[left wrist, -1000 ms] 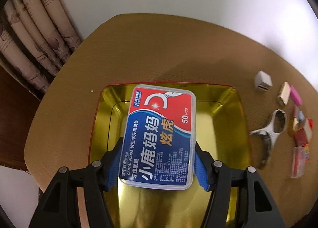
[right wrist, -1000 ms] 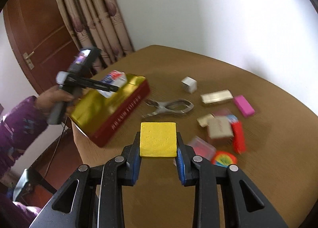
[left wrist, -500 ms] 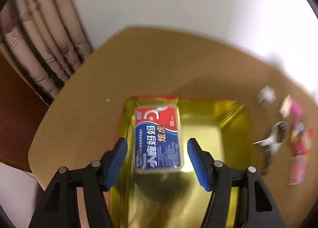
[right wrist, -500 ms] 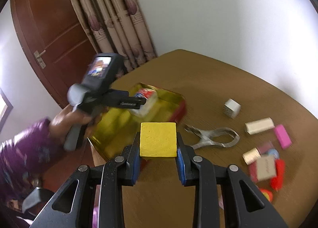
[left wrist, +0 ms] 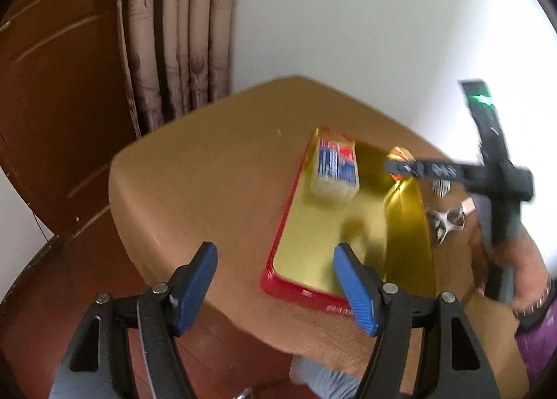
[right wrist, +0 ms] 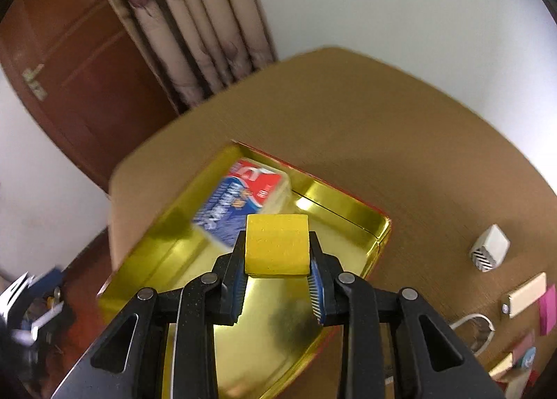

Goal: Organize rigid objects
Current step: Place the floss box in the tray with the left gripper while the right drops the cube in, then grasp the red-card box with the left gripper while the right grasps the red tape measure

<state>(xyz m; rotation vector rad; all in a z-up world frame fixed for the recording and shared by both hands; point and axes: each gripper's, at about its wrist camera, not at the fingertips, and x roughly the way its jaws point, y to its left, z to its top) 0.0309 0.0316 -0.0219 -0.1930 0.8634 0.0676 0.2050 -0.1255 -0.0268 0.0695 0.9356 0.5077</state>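
Note:
A gold tin tray with a red rim (left wrist: 315, 256) (right wrist: 351, 242) lies on the round wooden table. A blue, red and white dental floss box (left wrist: 335, 169) (right wrist: 240, 204) lies in its far corner. My left gripper (left wrist: 275, 280) is open and empty, held back above the table's near edge beside the tray. My right gripper (right wrist: 278, 280) is shut on a yellow block (right wrist: 277, 248) and hovers over the tray. The right gripper also shows in the left wrist view (left wrist: 452, 169), reaching over the tray from the right.
A small white vented cube (right wrist: 489, 248), a cream bar (right wrist: 525, 294), a pink block (right wrist: 548, 308) and other small items lie on the table right of the tray. A metal clamp (left wrist: 447, 221) lies beside the tray. Curtains and a wooden door stand behind the table.
My left gripper opened, let the floss box drop into the tray, and pulled back toward the table edge. My right gripper carried the yellow block left, over the tray.

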